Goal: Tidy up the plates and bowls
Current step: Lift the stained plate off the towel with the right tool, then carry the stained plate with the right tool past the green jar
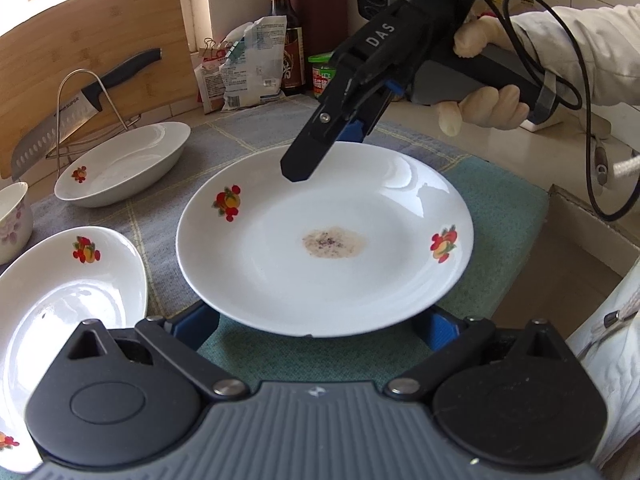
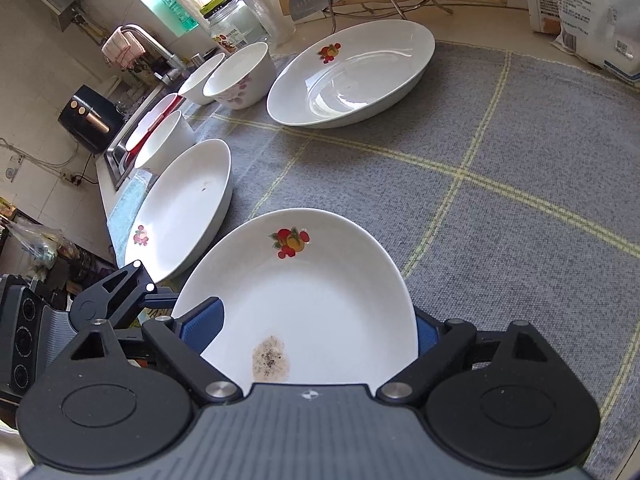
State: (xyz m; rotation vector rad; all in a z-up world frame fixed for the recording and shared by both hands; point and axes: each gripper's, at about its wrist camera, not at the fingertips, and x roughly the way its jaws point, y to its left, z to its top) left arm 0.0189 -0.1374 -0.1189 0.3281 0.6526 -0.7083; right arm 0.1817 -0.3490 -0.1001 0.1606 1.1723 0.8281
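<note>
The right gripper [image 1: 340, 136] carries white letters "DAS" on its black body. The knife [image 1: 60, 120] leaning in the wire rack has "SUPOR" printed on its blade. Print on the bags and bottle behind is too small to read.

It was a home kitchen: a sink [image 2: 120, 160] and tap [image 2: 154, 46] along the worktop's edge, knife [image 1: 80, 108], chopping board [image 1: 92, 28], sauce bottle [image 1: 286, 32].

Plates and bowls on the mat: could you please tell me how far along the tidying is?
Nothing looks stacked yet. The stained plate sits between the fingers of the left gripper and right gripper; whether either grips it is unclear. A far plate, a near plate and the bowls await stacking.
</note>
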